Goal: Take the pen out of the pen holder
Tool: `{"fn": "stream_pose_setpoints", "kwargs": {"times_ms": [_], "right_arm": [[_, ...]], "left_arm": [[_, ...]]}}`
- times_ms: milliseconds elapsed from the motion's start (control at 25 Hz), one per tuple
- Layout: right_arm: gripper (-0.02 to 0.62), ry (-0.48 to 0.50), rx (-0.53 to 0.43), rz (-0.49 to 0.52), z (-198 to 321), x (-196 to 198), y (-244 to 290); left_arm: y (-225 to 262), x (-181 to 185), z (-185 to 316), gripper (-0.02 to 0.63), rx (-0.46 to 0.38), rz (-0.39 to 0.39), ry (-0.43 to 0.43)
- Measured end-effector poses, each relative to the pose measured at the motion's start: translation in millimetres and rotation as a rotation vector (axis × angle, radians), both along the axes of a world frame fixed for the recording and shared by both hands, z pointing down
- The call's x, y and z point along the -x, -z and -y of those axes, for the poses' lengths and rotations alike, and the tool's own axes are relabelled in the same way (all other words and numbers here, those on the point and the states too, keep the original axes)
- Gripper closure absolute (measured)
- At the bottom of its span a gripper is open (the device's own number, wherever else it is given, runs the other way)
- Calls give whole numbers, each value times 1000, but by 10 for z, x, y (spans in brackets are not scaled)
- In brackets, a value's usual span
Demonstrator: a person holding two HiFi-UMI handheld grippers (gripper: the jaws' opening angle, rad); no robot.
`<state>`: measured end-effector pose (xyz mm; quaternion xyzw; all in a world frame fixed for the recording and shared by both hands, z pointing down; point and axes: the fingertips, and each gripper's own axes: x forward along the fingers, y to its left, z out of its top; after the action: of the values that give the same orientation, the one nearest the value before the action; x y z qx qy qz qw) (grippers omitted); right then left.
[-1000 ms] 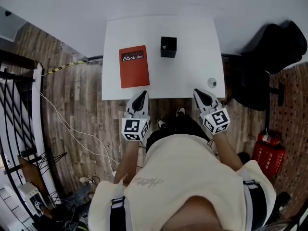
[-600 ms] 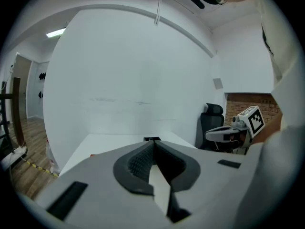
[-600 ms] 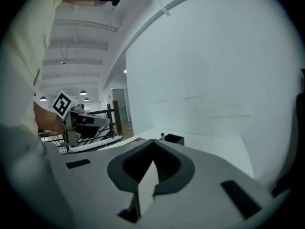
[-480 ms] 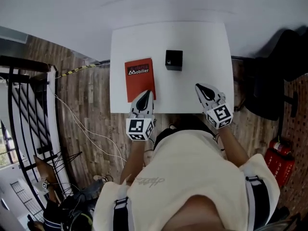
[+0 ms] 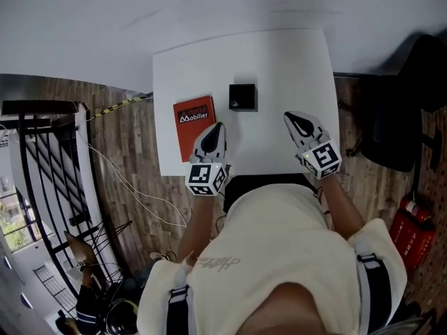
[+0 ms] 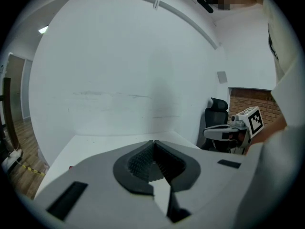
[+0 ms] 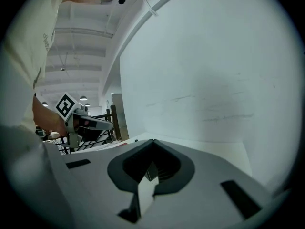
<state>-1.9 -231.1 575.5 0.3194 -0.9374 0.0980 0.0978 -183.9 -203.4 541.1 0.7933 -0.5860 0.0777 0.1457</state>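
Observation:
A black square pen holder [image 5: 242, 96] stands on the white table [image 5: 279, 61], slightly behind its middle. I cannot make out a pen in it from above. My left gripper [image 5: 216, 127] is over the table's near part, beside the red book [image 5: 193, 117] and short of the holder; its jaws are shut and hold nothing. My right gripper [image 5: 290, 116] hovers to the right of the holder, also shut and holding nothing. In the left gripper view the left gripper [image 6: 154, 141] faces the white wall. In the right gripper view the tips of the right gripper [image 7: 152, 140] touch.
A black office chair [image 5: 412, 96] stands right of the table, with a red fire extinguisher [image 5: 408, 229] on the wooden floor nearer me. A black railing [image 5: 42, 152] and loose cables [image 5: 133, 187] lie to the left. The wall runs behind the table.
Both grippers have moved forward from before the table's near edge to over its top, toward the pen holder. Their jaws stay shut.

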Motion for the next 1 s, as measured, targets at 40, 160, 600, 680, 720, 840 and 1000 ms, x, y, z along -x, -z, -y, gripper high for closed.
{"fn": "stream_pose_setpoints", "kwargs": {"times_ms": [40, 160, 600, 680, 720, 840, 1000], "right_arm": [[588, -2, 5, -2, 1, -21, -24], [588, -19, 26, 0, 21, -89, -49], [588, -16, 18, 12, 54, -29, -45], [588, -16, 17, 4, 38, -42, -65], [588, -18, 20, -1, 29, -46, -76], [588, -28, 33, -16, 12, -47, -67], [588, -34, 38, -26, -18, -104, -117]], "left_arm": [[-30, -20, 27, 586, 9, 2, -4], [-102, -77, 111, 586, 31, 8, -20], [-353, -152, 310, 528, 106, 11, -86], [-426, -180, 358, 486, 124, 4, -94], [-453, -186, 383, 488, 131, 2, -98], [-522, -163, 469, 488, 138, 6, -100], [-631, -96, 612, 486, 143, 10, -81]]}}
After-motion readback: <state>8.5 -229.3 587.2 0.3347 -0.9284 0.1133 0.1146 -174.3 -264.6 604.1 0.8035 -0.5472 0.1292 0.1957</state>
